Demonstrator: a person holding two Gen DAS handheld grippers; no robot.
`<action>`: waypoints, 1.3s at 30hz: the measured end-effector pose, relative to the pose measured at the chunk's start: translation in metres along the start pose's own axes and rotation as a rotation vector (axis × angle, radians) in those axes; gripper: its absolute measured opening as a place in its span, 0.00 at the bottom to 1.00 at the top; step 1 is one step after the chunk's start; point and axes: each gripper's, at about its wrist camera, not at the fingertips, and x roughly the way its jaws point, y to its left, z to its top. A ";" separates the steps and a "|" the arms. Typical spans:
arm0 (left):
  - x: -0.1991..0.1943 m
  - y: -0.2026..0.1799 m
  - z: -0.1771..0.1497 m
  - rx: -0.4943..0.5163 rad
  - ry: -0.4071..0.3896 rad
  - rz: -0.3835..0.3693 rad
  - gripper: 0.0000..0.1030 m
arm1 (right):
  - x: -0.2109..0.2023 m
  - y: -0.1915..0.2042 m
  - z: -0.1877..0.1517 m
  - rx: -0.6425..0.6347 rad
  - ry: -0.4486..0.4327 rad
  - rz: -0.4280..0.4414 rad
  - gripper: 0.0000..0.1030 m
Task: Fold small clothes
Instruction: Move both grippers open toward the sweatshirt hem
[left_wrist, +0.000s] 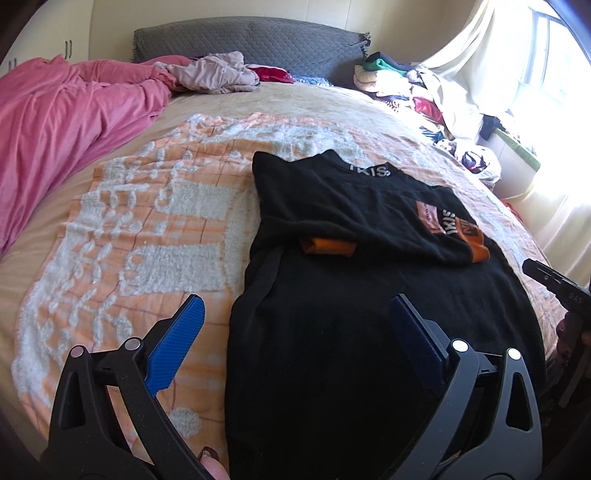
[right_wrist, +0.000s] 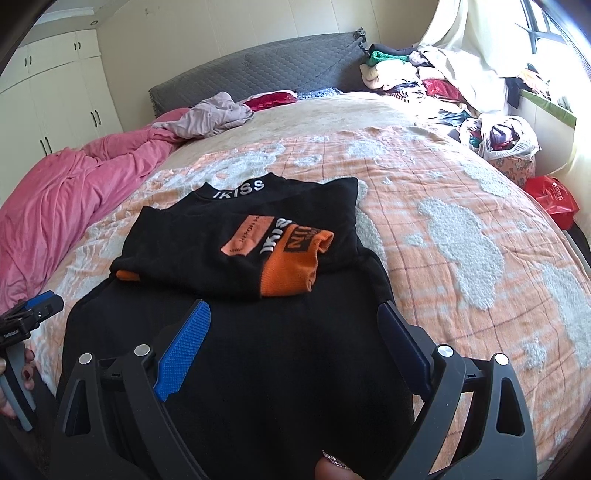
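Note:
A black sweater (left_wrist: 332, 332) with orange cuffs and white lettering lies flat on the bed, both sleeves folded across its chest; it also shows in the right wrist view (right_wrist: 240, 350). One orange cuff (right_wrist: 291, 266) lies on top, another (left_wrist: 327, 246) peeks out beneath the fold. My left gripper (left_wrist: 295, 314) is open, hovering over the sweater's lower left edge. My right gripper (right_wrist: 293, 321) is open above the sweater's lower body. Each gripper shows at the edge of the other's view: the right (left_wrist: 554, 284), the left (right_wrist: 37, 310).
The bed has an orange and white blanket (right_wrist: 443, 229). A pink duvet (left_wrist: 55, 122) is bunched at the left. A beige garment (left_wrist: 218, 72) lies near the grey headboard (left_wrist: 251, 40). A pile of clothes (right_wrist: 424, 77) and a red bag (right_wrist: 554, 199) sit at the right.

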 end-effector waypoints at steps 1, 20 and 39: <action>0.000 0.001 -0.002 -0.003 0.006 0.000 0.91 | -0.001 -0.001 -0.003 0.000 0.009 -0.003 0.88; -0.006 0.032 -0.040 -0.087 0.102 0.018 0.91 | -0.018 -0.023 -0.042 0.022 0.094 -0.035 0.88; -0.011 0.033 -0.068 -0.110 0.206 -0.076 0.91 | -0.025 -0.028 -0.072 -0.008 0.212 -0.048 0.88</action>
